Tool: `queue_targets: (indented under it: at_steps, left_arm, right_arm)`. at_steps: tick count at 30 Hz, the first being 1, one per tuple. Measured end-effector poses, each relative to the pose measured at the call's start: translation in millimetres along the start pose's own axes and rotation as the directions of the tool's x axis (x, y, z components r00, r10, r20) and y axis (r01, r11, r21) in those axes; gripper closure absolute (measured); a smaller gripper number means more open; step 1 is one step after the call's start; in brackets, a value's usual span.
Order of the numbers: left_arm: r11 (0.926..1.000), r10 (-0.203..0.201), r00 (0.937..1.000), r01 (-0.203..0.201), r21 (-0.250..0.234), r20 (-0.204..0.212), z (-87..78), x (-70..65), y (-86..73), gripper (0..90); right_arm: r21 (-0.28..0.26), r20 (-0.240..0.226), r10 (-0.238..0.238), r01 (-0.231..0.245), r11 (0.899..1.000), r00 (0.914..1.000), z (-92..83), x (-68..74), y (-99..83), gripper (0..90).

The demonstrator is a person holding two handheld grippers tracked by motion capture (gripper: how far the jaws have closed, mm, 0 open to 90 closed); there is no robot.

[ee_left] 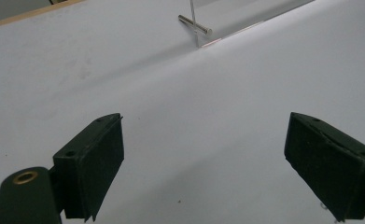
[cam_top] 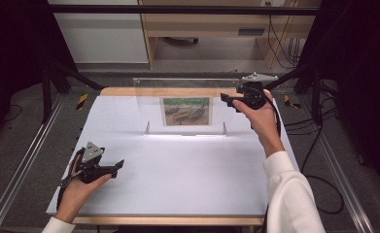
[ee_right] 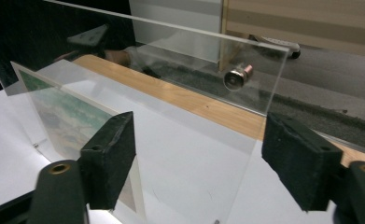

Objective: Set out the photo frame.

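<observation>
The person's left hand (cam_top: 78, 187) is reaching in from the near left, bare below a white cuff, and wrapping around the black two-jaw left gripper (cam_top: 119, 165) with a grey three-cornered plate on top. That gripper is lying low and level, pointing to the right, its jaws standing wide apart with nothing between them. The right forearm, in a white sleeve, is stretching forward along the right side. The right hand (cam_top: 261, 119) is holding the black right gripper (cam_top: 226, 99) raised, pointing left, its jaws parted and pressing on nothing.
</observation>
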State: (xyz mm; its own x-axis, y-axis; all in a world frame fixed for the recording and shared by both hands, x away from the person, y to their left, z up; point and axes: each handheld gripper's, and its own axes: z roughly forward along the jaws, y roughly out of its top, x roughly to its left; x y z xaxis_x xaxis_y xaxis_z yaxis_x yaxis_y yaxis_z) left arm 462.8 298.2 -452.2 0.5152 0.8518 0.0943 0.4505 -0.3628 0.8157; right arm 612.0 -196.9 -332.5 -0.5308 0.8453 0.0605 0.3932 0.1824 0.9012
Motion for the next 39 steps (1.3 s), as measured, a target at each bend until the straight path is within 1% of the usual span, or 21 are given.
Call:
queue_targets:
  at_steps: [2, 4, 7, 9, 10, 12, 16, 18, 22, 24, 26, 29, 32, 35, 37, 39]
  left_arm:
    - [1.0, 0.002, 1.0, -0.002, 0.002, -0.003, 0.0, 0.5, -0.2, 11.7]
    - [1.0, 0.001, 1.0, -0.001, 0.005, -0.008, 0.1, 0.7, -0.4, 11.6]
    - [1.0, 0.001, 0.9999, -0.001, 0.008, -0.01, 0.6, 0.3, -0.8, 11.5]
    - [0.9999, 0.003, 0.9999, -0.003, 0.01, -0.015, 1.0, -0.3, -0.7, 11.5]
    - [0.9999, 0.004, 0.9999, -0.004, 0.012, -0.015, 0.9, -0.6, -0.5, 11.4]
    - [0.9999, 0.003, 0.9998, -0.003, 0.011, -0.017, 0.6, -1.1, -0.5, 11.3]
    - [0.9999, -0.002, 0.9998, 0.002, 0.01, -0.022, 0.4, -1.4, -0.4, 10.7]
    - [0.9999, -0.004, 0.9997, 0.004, 0.013, -0.025, 0.6, -1.6, -0.8, 10.1]
    - [0.9999, -0.005, 0.9997, 0.005, 0.016, -0.024, 0.5, -2.2, -2.2, 9.8]
    - [0.9998, -0.005, 0.9997, 0.005, 0.017, -0.024, 0.2, -2.3, -3.0, 9.6]
    - [0.9999, -0.011, 0.9996, 0.011, 0.013, -0.024, -0.5, -2.0, -3.4, 9.4]
    - [0.9998, -0.018, 0.9994, 0.019, 0.01, -0.03, -1.5, -0.7, -4.0, 8.7]
    - [0.9997, -0.018, 0.9991, 0.018, 0.018, -0.037, -1.0, 0.2, -5.3, 6.6]
    - [0.9996, -0.021, 0.9991, 0.021, 0.02, -0.036, -0.5, 0.4, -6.2, 5.8]
    - [0.9996, -0.022, 0.999, 0.022, 0.019, -0.039, -0.6, 0.3, -6.1, 5.4]
    - [0.9996, -0.024, 0.9989, 0.025, 0.015, -0.04, -0.7, 0.3, -6.0, 5.0]
  right_arm:
    - [0.011, 0.016, -0.005, 0.004, 1.0, 0.9999, -2.5, 0.6, -0.8, 21.8]
    - [0.019, 0.046, -0.025, 0.025, 1.0, 0.9986, -6.2, 2.3, -1.6, 16.8]
    - [0.047, 0.108, -0.041, 0.036, 0.998, 0.9933, -15.3, 7.2, -4.9, 11.6]
    - [0.065, 0.126, -0.048, 0.04, 0.997, 0.9909, -22.0, 10.8, -8.1, 11.4]
    - [0.069, 0.136, -0.06, 0.051, 0.996, 0.9889, -26.3, 12.7, -10.5, 11.4]
    - [0.072, 0.137, -0.064, 0.055, 0.996, 0.9885, -36.0, 16.4, -16.0, 11.0]
    - [0.05, 0.151, -0.053, 0.046, 0.998, 0.9871, -57.3, 20.8, -29.2, 10.5]
    - [0.036, 0.158, -0.038, 0.032, 0.999, 0.9867, -67.1, 21.7, -37.4, 10.3]
    - [0.038, 0.172, -0.018, 0.011, 0.999, 0.985, -83.5, 21.5, -55.1, 9.9]
    - [0.039, 0.169, -0.005, -0.001, 0.999, 0.9856, -89.4, 21.4, -64.5, 9.8]
    - [0.039, 0.178, -0.006, -0.001, 0.999, 0.984, -93.8, 21.7, -73.2, 9.6]
    - [0.043, 0.19, -0.002, -0.006, 0.999, 0.9818, -99.0, 23.3, -84.9, 6.5]
    - [0.059, 0.19, 0.007, -0.018, 0.998, 0.9818, -102.2, 23.9, -96.0, 5.0]
    - [0.08, 0.193, 0.02, -0.036, 0.996, 0.981, -103.5, 24.9, -106.9, 4.5]
    - [0.094, 0.195, 0.018, -0.037, 0.995, 0.9807, -104.2, 26.5, -113.8, 4.6]
    - [0.103, 0.189, 0.008, -0.028, 0.994, 0.9819, -105.6, 27.9, -119.4, 4.6]
